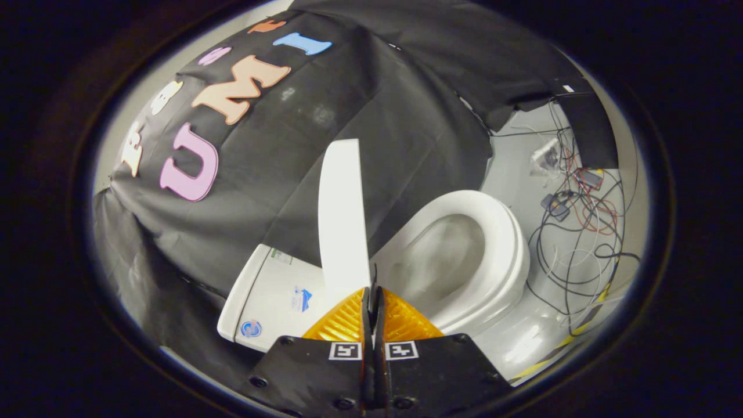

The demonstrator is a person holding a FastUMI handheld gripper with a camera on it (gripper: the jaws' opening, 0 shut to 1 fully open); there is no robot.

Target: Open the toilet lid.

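Beyond the fingers, a tangle of cables (580, 232) lies on the pale floor (522, 342) beside the toilet (493, 261). The white toilet lid (342, 215) stands raised, just ahead of the gripper (372, 296), whose fingers are pressed together.

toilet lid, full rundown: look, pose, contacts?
The toilet lid is a plain white, smooth, glossy panel, plastic by the look, seen nearly edge-on. It stands raised off the seat, roughly upright, with the bowl open beside it and the tank on its other side, black cloth wall behind. Its lower end sits just ahead of the gripper, whose fingers are nearly closed together; whether they pinch the lid's edge cannot be told. The hinge is hidden.
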